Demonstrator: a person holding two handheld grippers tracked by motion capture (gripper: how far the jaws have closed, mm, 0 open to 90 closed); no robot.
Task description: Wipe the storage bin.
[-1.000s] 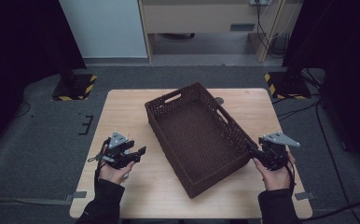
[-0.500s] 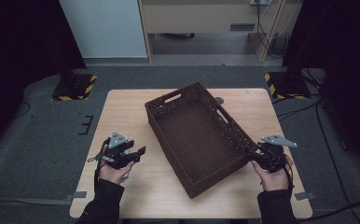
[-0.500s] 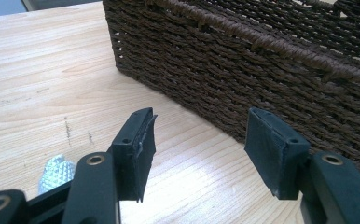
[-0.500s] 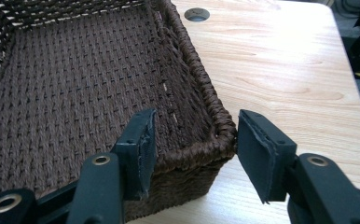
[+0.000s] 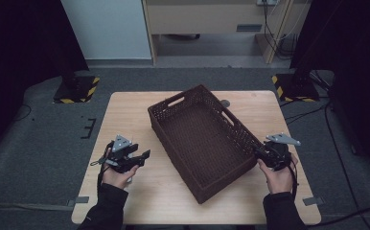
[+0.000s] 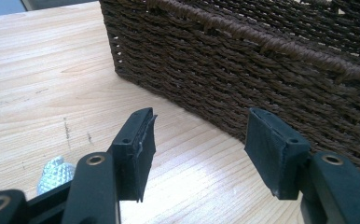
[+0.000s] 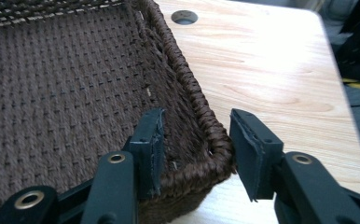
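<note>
While closing, right gripper [image 7: 194,149] apparently straddles basket [image 7: 66,93] corner.

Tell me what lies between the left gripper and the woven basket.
Only bare tabletop. In the left gripper view, the left gripper stands open short of the basket, light wood showing between its jaws and the basket's side wall.
</note>
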